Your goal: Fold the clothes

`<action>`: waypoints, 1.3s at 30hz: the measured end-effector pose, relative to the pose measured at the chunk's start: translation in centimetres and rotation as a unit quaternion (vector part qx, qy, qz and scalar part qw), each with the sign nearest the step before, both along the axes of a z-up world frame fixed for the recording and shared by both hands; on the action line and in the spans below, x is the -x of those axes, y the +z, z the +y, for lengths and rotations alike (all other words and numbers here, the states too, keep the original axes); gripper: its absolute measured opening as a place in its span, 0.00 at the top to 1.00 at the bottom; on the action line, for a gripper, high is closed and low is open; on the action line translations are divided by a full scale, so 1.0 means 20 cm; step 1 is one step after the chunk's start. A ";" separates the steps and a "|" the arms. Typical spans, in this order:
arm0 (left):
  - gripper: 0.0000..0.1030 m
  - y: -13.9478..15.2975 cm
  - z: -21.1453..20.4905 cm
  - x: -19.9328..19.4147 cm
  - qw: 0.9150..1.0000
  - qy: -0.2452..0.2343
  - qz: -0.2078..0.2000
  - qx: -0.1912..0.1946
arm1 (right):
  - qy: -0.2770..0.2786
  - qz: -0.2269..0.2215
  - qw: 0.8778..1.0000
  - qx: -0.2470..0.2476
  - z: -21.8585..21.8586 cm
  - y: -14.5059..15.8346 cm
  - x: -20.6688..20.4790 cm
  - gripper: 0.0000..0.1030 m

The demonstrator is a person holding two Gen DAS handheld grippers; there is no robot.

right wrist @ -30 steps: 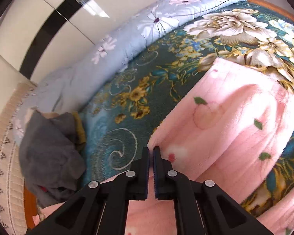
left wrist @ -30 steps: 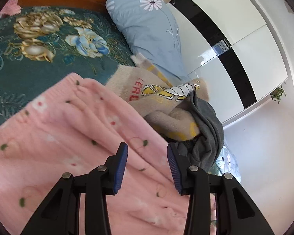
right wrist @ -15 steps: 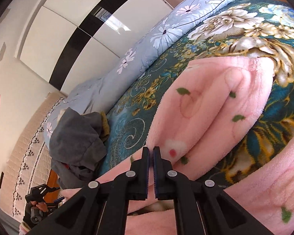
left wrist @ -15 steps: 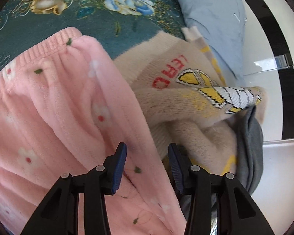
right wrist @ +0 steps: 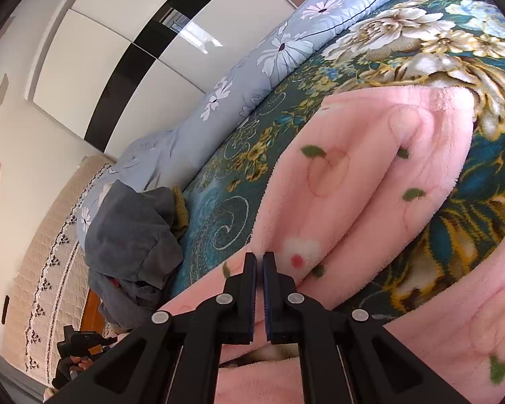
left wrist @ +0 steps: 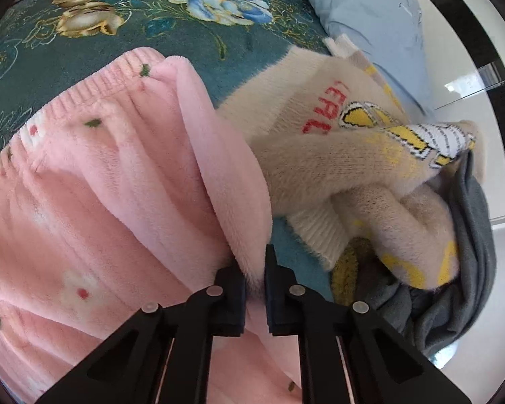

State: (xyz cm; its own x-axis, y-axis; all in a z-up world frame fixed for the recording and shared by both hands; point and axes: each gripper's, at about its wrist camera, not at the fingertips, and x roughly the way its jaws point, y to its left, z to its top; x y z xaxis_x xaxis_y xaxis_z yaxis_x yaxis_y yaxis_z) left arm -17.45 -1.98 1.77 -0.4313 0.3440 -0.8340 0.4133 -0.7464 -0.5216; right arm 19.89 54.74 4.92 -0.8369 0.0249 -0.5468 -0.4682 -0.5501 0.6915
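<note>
My left gripper (left wrist: pixel 255 277) is clamped on a thick fold of the pink fleece garment (left wrist: pixel 94 181); pile bulges up between the two jaws, so the bite looks deep. My right gripper (right wrist: pixel 259 271) has its jaws nearly together with only a sliver of gap; a thin edge of the same pink fleece (right wrist: pixel 363 181) seems pinched there, but I can't fully confirm cloth inside the slit. Outward in the left view: the ribbed waistband (left wrist: pixel 94 82) sits at 11 o'clock from the jaws, and the fold I hold runs up toward 12. The beige knit sweater (left wrist: pixel 346 155) with red lettering lies at 2 o'clock, touching the pink fold, with a grey garment (left wrist: pixel 468 235) bunched against it at 3. Outward in the right view: the pink leg section drapes toward 1 o'clock over the teal floral bedspread (right wrist: pixel 225 215), the grey heap sits at 9 to 10 o'clock by the pale blue quilt (right wrist: pixel 279 54). My read: both ends gripped, this is the lift-and-fold stage on the pink piece, early in the pile. Next move needs both hands travelling together, keeping tension even, and clearing the beige sweater so it doesn't drag along.
</note>
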 end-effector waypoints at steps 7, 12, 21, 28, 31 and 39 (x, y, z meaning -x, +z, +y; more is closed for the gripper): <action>0.96 0.15 -0.11 -0.15 0.995 -0.040 0.074 -0.047 | 0.001 0.093 0.992 0.080 0.01 0.02 -0.08 0.96; 0.96 0.31 -0.18 -0.19 0.989 -0.053 0.122 -0.070 | -0.007 0.166 0.983 0.071 0.02 0.18 -0.14 0.96; 0.96 0.48 -0.18 -0.11 0.976 -0.045 0.178 -0.114 | -0.013 0.125 0.992 0.008 0.11 0.46 0.16 0.96; 0.95 0.58 -0.31 -0.72 0.952 -0.141 0.271 -0.029 | 0.045 0.153 0.978 -0.135 -0.14 0.77 -0.23 0.97; 0.95 0.31 -0.48 -0.88 0.969 -0.101 0.214 -0.075 | 0.048 0.106 0.987 -0.112 -0.19 0.63 -0.38 0.96; 0.95 -0.09 -0.56 -1.13 0.981 -0.046 0.156 -0.105 | 0.027 0.012 0.999 -0.017 -0.26 0.21 -0.62 0.96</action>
